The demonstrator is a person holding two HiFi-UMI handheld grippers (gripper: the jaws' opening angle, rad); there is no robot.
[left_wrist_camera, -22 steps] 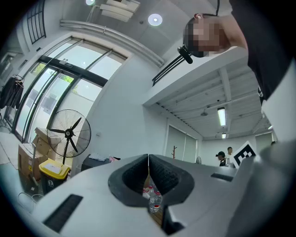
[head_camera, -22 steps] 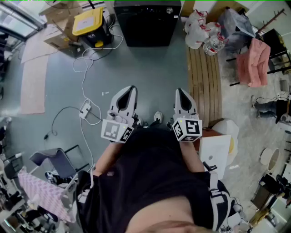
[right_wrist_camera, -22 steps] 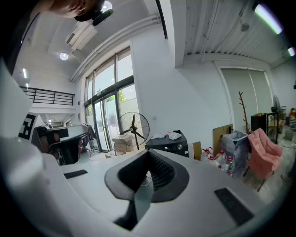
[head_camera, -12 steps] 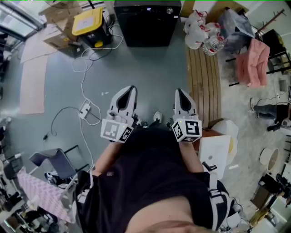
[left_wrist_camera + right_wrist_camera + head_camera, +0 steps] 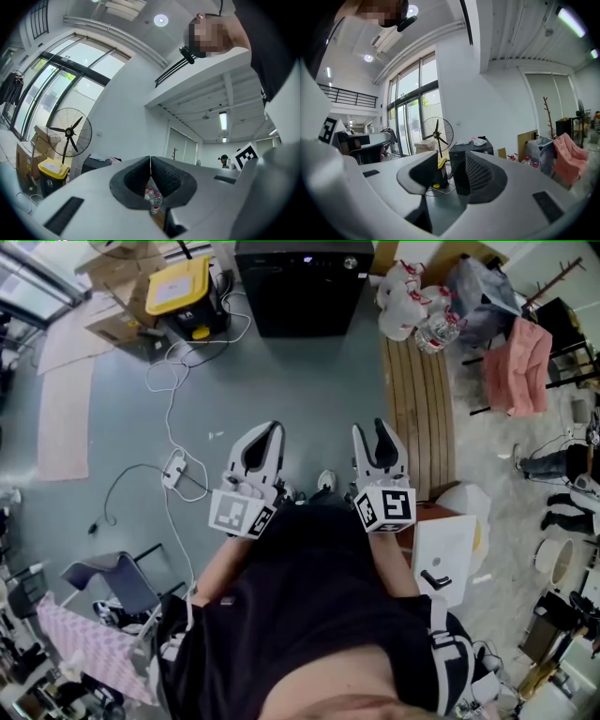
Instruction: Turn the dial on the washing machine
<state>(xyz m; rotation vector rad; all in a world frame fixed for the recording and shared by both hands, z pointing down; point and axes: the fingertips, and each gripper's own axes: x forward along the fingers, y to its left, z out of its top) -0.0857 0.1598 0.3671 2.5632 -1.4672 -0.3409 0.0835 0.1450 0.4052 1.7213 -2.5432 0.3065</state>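
Observation:
The black washing machine [image 5: 300, 282] stands at the far end of the grey floor, with a small round dial [image 5: 349, 261] on its top right. It also shows in the right gripper view as a dark box [image 5: 476, 147] beyond the jaws, and in the left gripper view [image 5: 93, 165]. Both grippers are held close to the person's body, far from the machine. My left gripper [image 5: 265, 435] is shut, its tips touching [image 5: 150, 161], with nothing held. My right gripper [image 5: 373, 434] is open, with a clear gap between its fingers [image 5: 446, 161] and nothing in it.
A yellow-lidded bin [image 5: 181, 287] and cardboard boxes sit left of the machine. A white cable with a power strip [image 5: 174, 468] trails across the floor. A wooden bench [image 5: 420, 399] runs along the right, with bags and bottles [image 5: 412, 301] at its end. A standing fan [image 5: 437, 132] is nearby.
The right gripper's jaws have spread apart; they were together before. The left gripper has stayed shut and both have hardly moved.

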